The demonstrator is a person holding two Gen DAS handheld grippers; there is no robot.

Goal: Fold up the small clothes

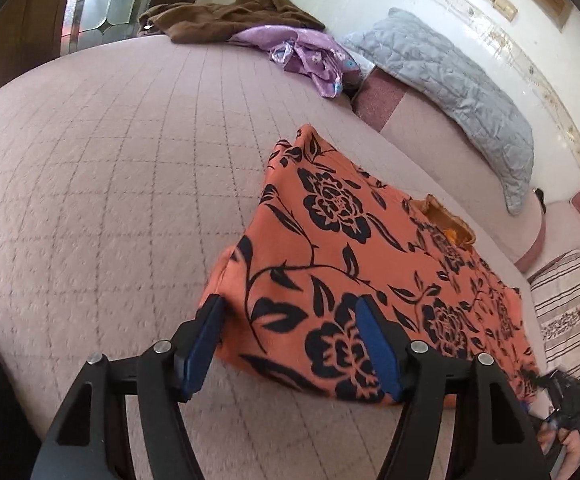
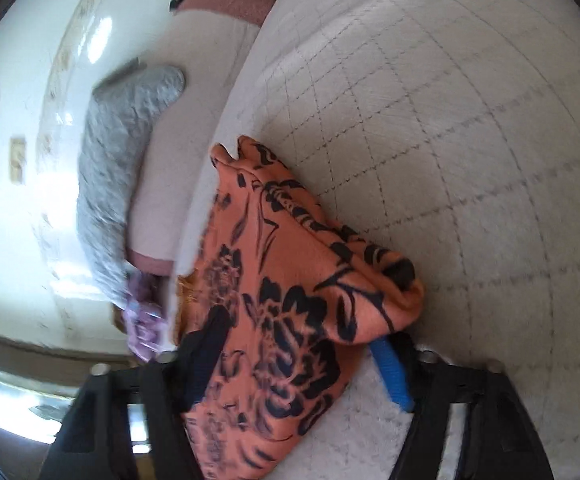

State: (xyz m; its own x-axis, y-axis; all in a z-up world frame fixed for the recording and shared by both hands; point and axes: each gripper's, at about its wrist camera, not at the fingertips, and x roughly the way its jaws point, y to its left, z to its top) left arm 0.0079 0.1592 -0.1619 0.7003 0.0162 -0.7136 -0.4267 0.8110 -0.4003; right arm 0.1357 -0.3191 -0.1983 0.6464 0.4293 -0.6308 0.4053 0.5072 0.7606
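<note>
I see the orange floral garment [image 1: 353, 264] flat on the bed [image 1: 110, 184]. My left fingers [image 1: 293, 346] stand open at its corner; right fingers [image 2: 297, 364] w/ cloth between them, grip unclear.

Orange garment [image 1: 353, 256], black floral print; pale pink quilted bedspread [image 1: 110, 168]; grey pillow [image 1: 457, 92]; blue-padded fingers [image 1: 381, 348].

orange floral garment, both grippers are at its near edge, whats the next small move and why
Probably close both grippers on the near edge of the orange floral garment. The left gripper and right gripper straddle the cloth with jaws apart, gripping nothing, so neither can lift the edge toward the collar for a fold.
</note>
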